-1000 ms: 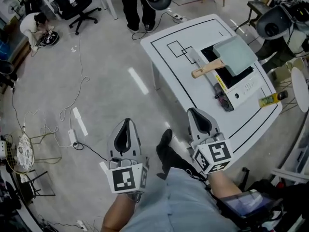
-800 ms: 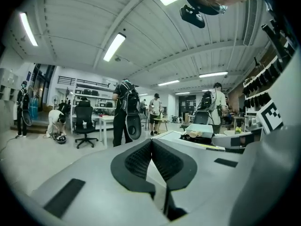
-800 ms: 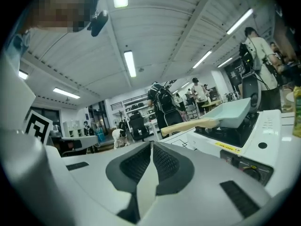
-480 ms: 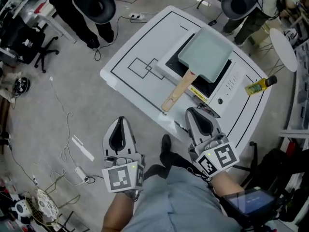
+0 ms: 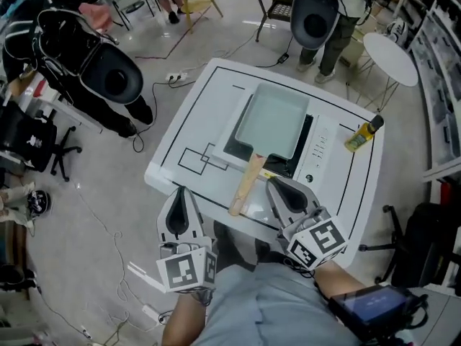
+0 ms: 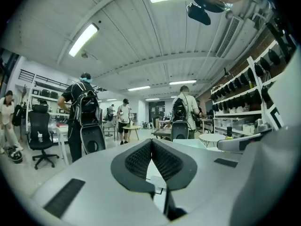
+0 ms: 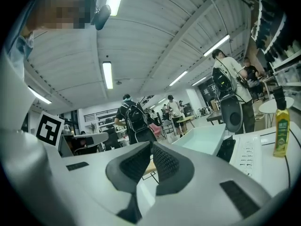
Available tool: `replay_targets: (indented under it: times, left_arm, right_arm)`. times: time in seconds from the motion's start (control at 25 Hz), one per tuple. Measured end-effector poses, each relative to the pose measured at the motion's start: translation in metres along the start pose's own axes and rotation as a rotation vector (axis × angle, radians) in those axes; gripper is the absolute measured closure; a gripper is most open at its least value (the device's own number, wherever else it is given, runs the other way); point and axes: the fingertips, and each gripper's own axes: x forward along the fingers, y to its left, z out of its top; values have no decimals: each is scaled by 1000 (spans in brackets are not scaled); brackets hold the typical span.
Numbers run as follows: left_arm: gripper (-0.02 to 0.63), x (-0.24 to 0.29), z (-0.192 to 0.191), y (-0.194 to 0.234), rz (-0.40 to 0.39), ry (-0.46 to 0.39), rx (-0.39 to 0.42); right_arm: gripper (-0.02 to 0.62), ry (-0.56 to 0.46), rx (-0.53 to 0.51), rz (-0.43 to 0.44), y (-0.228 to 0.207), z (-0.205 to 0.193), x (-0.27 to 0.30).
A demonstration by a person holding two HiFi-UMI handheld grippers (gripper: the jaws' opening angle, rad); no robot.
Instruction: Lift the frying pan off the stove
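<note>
A pale green rectangular frying pan (image 5: 271, 120) with a wooden handle (image 5: 246, 184) sits on a black-topped stove (image 5: 305, 144) on the white table (image 5: 202, 114). The handle points toward me. My right gripper (image 5: 276, 184) is shut and empty, just right of the handle's near end. My left gripper (image 5: 180, 192) is shut and empty at the table's near edge, left of the handle. The pan (image 7: 207, 138) shows beyond the tips of the right gripper (image 7: 151, 145) in its own view. In the left gripper view the left gripper (image 6: 151, 141) has its tips together, over the table.
A yellow oil bottle (image 5: 359, 135) stands at the table's right side, right of the stove, and shows as a bottle (image 7: 281, 130) in the right gripper view. People stand behind the table (image 5: 338, 20) and at its left (image 5: 94, 63). A round white side table (image 5: 390, 58) is at the back right.
The view has swung so the table and pan now lie straight ahead and closer. Both grippers have come up to the table's near edge, still shut.
</note>
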Motion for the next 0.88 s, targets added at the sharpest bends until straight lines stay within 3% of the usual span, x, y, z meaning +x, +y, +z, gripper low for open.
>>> replay_targets:
  times: [0.4, 0.72, 0.76, 0.84, 0.88]
  left_arm:
    - [588, 72, -10, -16, -210, 23, 18]
    - [588, 108, -22, -28, -347, 84, 43]
    - [588, 112, -24, -28, -356, 90, 48]
    - [588, 118, -28, -31, -377, 107, 58]
    - [588, 120, -31, -33, -388, 114, 61]
  right_arm:
    - [546, -7, 36, -152, -25, -10, 17]
    - [541, 155, 238, -197, -26, -45, 27]
    - [528, 151, 268, -191, -26, -46, 29]
    - [400, 126, 347, -173, -24, -47, 31]
    - [382, 111, 396, -158, -24, -47, 31]
